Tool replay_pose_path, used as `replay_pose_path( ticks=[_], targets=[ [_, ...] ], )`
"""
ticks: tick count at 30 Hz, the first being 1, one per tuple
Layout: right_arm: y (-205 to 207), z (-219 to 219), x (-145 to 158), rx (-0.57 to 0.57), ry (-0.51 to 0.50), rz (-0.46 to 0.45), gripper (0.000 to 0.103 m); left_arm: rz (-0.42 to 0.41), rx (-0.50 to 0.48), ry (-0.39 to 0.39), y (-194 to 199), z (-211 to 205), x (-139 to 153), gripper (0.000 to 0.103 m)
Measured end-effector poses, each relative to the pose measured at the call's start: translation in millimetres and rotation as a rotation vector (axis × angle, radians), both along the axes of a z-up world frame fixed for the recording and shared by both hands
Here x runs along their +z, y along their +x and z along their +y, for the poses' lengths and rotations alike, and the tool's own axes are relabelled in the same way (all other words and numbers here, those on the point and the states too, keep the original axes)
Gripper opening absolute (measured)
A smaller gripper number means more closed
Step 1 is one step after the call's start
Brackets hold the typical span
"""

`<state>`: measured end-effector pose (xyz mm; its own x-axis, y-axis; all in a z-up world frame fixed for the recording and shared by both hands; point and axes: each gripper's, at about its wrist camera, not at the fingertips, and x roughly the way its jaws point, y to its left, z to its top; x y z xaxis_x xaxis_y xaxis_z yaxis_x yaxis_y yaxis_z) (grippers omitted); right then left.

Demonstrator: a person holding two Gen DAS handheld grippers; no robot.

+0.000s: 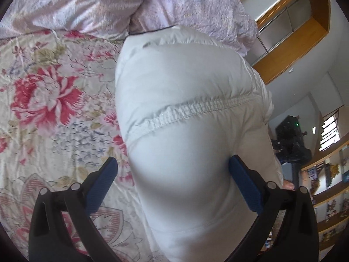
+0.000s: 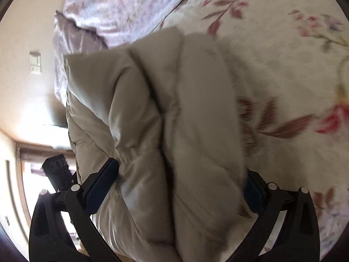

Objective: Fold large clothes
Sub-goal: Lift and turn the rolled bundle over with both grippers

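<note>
A large white puffy down jacket [image 1: 185, 100] lies in a thick folded bundle on the flowered bedspread [image 1: 48, 100]. My left gripper [image 1: 172, 170] has its blue pads spread wide; the bundle bulges between them and touches the right pad [image 1: 244, 183], while the left pad stands clear of it. In the right wrist view the same jacket [image 2: 165, 120] looks beige and fills the space between the wide-set fingers of my right gripper [image 2: 181, 179], which press it on both sides. The view is blurred by motion.
A crumpled lilac quilt [image 1: 109, 2] lies along the bed's far side and shows in the right wrist view [image 2: 122, 6]. A wooden cabinet [image 1: 292, 28] and shelves [image 1: 327, 187] stand past the bed's edge. The other gripper's black body [image 1: 292, 139] is beside the jacket.
</note>
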<state>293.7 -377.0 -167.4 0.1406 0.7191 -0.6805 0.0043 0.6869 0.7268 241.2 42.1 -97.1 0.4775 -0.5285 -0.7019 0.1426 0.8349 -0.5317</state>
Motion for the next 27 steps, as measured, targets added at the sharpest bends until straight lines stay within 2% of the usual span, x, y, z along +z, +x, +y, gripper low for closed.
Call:
replay_pose_path(
  ticks=[2,7,10,19,27],
  targets=[
    [1.4,7.5,0.8,0.031,-0.007,-0.005,0.102,0.013,-0.01,-0.027,4.0,0.6,-4.4,0.101],
    [1.5,21.0,3.2,0.098,0.048,-0.02,0.102,0.031,-0.027,-0.093,11.0,-3.1,-15.0,0.101],
    [-1.5,25.7,5.4,0.115,0.074,-0.046,0.102,0.024,-0.026,-0.101,11.6,-6.1,-16.9,0.101],
    [5.5,27.1,1.2,0.129,0.116,-0.045,0.102,0.002,0.012,-0.123,5.9,-8.5,-20.2,0.101],
    [5.1,25.6,-1.4,0.139,0.148,-0.076,0.102,0.006,-0.019,-0.122,2.4,-12.4,-17.6,0.101]
  ],
)
